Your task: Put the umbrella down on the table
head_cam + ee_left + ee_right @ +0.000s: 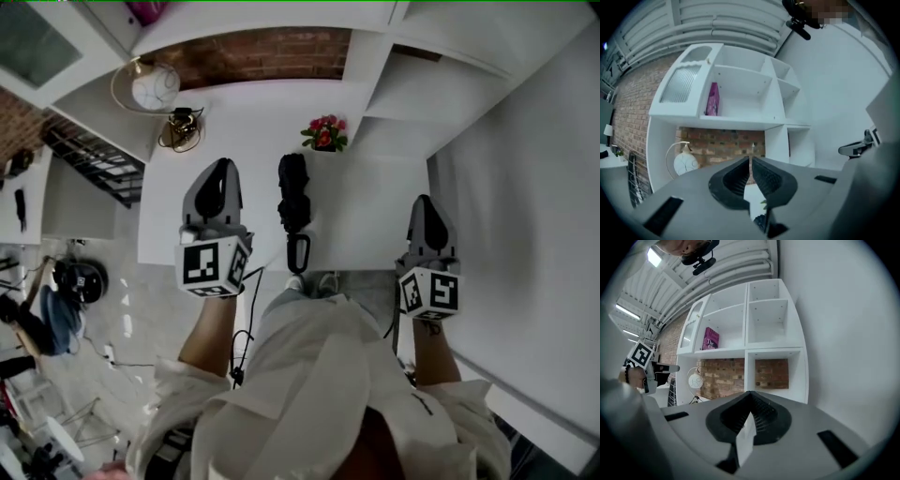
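Note:
A folded black umbrella (293, 197) lies lengthwise on the white table (244, 122), with its handle loop (298, 251) at the near edge. My left gripper (223, 169) is held up to the left of it, apart from it. In the left gripper view its jaws (750, 159) meet at the tips with nothing between them. To the right of the umbrella my right gripper (424, 202) is also raised, well clear of it. Its jaws (750, 393) are shut and empty. Both point level toward the shelves.
A small pot of red flowers (324, 134) stands just beyond the umbrella. A round white lamp (153, 86) and a coiled cable (183, 127) sit at the table's far left. White shelves with a pink book (710, 339) rise behind; a white wall (525, 206) runs along the right.

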`<state>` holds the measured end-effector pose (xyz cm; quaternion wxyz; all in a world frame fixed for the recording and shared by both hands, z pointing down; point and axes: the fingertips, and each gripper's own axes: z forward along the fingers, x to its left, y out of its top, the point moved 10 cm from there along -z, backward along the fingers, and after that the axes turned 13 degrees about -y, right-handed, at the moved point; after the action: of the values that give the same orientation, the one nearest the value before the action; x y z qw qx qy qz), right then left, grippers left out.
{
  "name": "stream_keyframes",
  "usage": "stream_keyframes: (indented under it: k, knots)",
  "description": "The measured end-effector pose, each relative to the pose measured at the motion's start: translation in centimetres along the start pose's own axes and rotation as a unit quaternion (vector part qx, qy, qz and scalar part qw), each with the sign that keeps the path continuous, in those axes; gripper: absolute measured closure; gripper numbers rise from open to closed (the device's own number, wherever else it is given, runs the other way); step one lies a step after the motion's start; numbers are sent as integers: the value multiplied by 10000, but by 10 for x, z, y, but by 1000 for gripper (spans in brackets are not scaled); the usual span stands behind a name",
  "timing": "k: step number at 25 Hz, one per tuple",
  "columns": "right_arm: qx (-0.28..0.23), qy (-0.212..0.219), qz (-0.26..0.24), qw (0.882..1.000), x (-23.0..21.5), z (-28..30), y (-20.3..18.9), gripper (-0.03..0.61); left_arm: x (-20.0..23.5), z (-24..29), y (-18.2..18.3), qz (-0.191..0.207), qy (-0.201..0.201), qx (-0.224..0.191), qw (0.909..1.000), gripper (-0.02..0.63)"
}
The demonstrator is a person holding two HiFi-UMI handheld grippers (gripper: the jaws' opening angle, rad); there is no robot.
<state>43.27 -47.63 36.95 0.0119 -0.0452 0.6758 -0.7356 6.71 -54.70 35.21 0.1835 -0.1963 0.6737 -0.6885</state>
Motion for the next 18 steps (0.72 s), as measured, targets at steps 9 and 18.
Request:
stream_keyframes:
  k: [9,18]
  knots:
    - [-633,-682,163,9955,-42,-22,39,560,4,-39,31,231,-383,-1069,9933,572]
    - [-622,-939,276,9933,-55,-28,33,561,1,-38,28,236,-375,-1007,9939,572]
